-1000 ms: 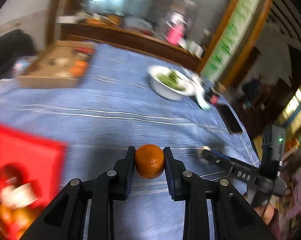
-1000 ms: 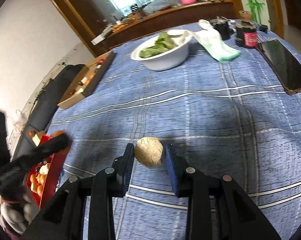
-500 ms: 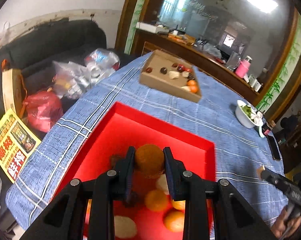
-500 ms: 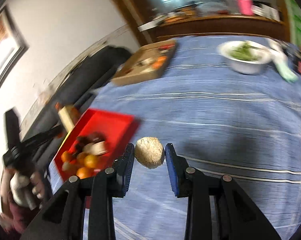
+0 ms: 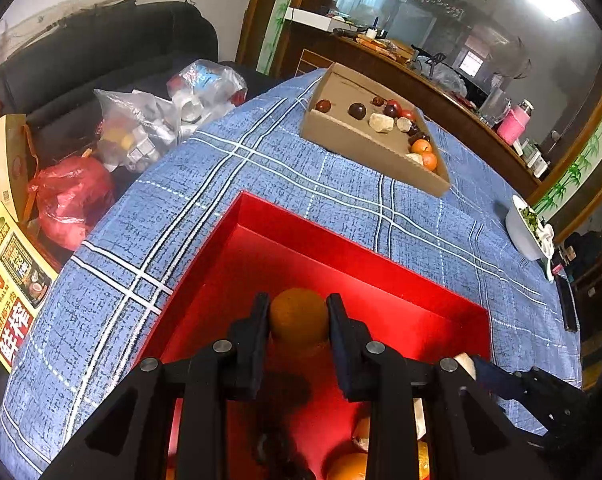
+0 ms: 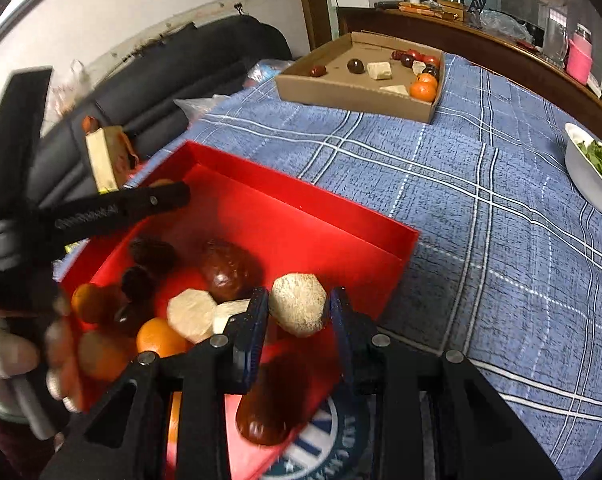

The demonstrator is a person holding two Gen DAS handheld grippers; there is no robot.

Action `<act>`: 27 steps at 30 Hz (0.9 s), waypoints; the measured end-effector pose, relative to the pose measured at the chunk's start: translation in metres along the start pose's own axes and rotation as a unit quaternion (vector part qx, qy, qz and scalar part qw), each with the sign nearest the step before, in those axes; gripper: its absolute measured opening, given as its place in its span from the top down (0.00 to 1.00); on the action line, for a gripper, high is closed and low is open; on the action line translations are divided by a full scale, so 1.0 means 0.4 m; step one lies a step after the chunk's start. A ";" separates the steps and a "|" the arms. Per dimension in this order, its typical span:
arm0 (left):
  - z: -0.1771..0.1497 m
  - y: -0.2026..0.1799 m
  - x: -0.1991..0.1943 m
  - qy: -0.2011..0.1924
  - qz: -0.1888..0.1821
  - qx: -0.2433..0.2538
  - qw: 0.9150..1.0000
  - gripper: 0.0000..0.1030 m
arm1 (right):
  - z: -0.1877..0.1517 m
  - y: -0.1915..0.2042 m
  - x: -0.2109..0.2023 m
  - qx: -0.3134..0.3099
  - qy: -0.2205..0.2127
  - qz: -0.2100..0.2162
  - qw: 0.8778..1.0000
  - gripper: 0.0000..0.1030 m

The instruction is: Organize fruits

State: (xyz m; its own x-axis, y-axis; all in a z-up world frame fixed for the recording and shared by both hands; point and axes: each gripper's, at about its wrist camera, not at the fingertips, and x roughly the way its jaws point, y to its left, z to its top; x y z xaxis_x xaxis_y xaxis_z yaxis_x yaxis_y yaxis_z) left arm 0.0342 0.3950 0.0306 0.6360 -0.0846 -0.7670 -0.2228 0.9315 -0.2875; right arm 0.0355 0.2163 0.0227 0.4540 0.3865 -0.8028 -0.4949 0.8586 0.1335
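Observation:
My left gripper (image 5: 299,316) is shut on an orange (image 5: 299,314) and holds it over the red tray (image 5: 341,248). My right gripper (image 6: 299,310) is shut on a pale beige fruit (image 6: 298,304) above the near right edge of the red tray (image 6: 301,208). The tray holds several oranges (image 6: 159,336), dark red fruits (image 6: 225,268) and pale pieces (image 6: 191,314). The left gripper also shows at the tray's left side in the right wrist view (image 6: 117,210). A cardboard box (image 5: 365,148) with more fruits sits farther back.
The table has a blue plaid cloth (image 6: 501,220). A white bowl of greens (image 6: 593,172) stands at the right. A phone (image 5: 567,300) lies near the right edge. Plastic bags (image 5: 149,120) and a black sofa (image 5: 81,56) lie beyond the left edge.
Both grippers have swung left from the bare cloth to the red tray, each still holding its fruit. The left gripper has come lower over the tray.

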 end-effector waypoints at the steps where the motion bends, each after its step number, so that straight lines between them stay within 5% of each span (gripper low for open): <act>1: 0.000 -0.002 -0.003 -0.002 -0.001 0.002 1.000 0.71 | 0.002 0.005 0.002 -0.003 -0.002 -0.004 1.000 0.70; 5: -0.004 -0.004 -0.031 -0.015 -0.001 -0.001 1.000 0.58 | 0.005 0.016 0.007 -0.014 -0.009 -0.018 1.000 0.70; 12: -0.047 -0.052 -0.173 -0.078 0.018 0.019 0.997 0.50 | -0.018 0.035 -0.058 -0.024 -0.032 -0.018 0.999 0.58; 16: -0.118 -0.124 -0.303 -0.164 0.072 0.044 0.983 0.33 | -0.057 0.034 -0.146 -0.028 -0.065 -0.054 0.996 0.47; 20: -0.203 -0.193 -0.406 -0.240 0.091 0.045 0.966 0.04 | -0.115 0.012 -0.236 -0.020 -0.101 -0.107 0.989 0.44; 27: -0.297 -0.312 -0.442 -0.258 0.100 0.092 0.956 0.01 | -0.222 -0.066 -0.351 0.019 -0.135 -0.168 0.976 0.33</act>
State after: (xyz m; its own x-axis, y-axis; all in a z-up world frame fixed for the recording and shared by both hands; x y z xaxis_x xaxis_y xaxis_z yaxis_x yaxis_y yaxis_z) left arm -0.1382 0.2515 0.1339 0.8847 0.2444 -0.3969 -0.2751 0.9612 -0.0216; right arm -0.0810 0.1095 0.0804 0.7674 0.1516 -0.6229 -0.2594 0.9620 -0.0854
